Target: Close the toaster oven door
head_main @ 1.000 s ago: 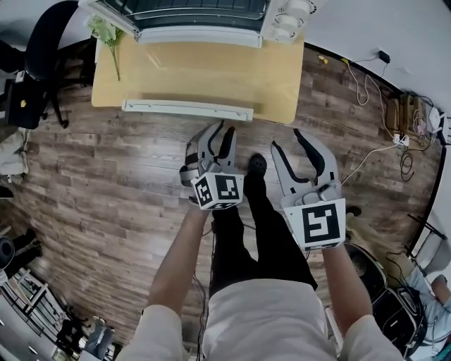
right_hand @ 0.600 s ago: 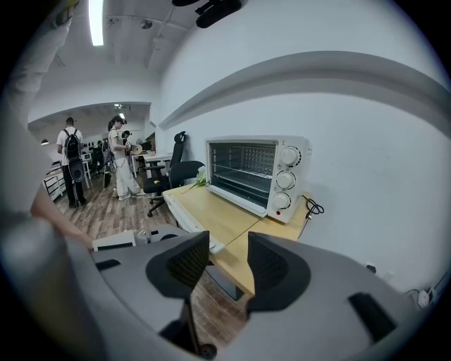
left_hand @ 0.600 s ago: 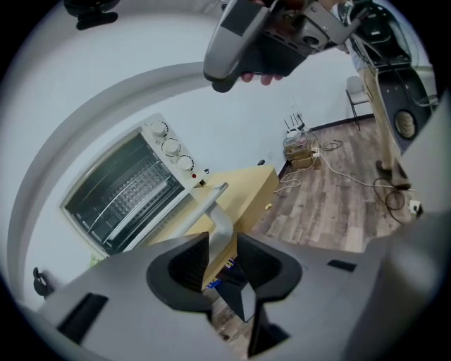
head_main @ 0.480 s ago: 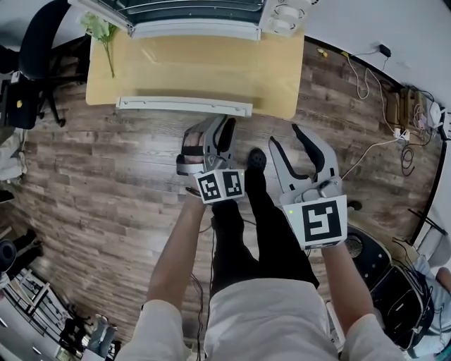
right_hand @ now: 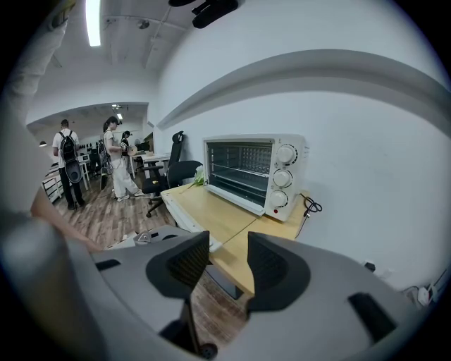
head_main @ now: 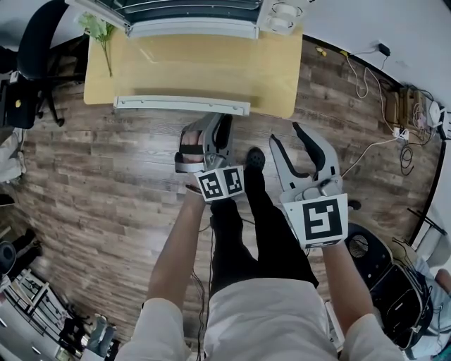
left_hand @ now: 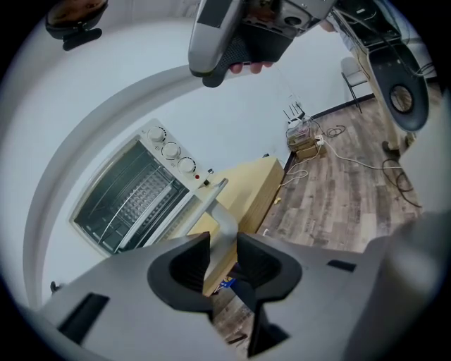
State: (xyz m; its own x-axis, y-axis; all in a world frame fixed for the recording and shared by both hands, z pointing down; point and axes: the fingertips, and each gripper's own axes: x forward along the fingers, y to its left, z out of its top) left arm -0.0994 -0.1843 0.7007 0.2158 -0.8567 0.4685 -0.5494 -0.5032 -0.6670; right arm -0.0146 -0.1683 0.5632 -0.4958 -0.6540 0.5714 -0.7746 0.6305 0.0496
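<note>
Hovering near open oven door (head_main: 182, 104); L gripper (head_main: 215, 124), R gripper (head_main: 285, 136), jaws apart.

No lettering, brand or number can be read. Only square black-and-white markers (head_main: 318, 221) are seen, at the rear of the left gripper (head_main: 208, 130) and the right gripper (head_main: 285, 135).

I'm working in an open-plan office: beyond my right gripper (right_hand: 227, 248), to its left, swivel chairs (right_hand: 173, 168) and standing people (right_hand: 113, 158) share a wood-plank floor (right_hand: 106, 211) under a ceiling strip light (right_hand: 92, 21).
</note>
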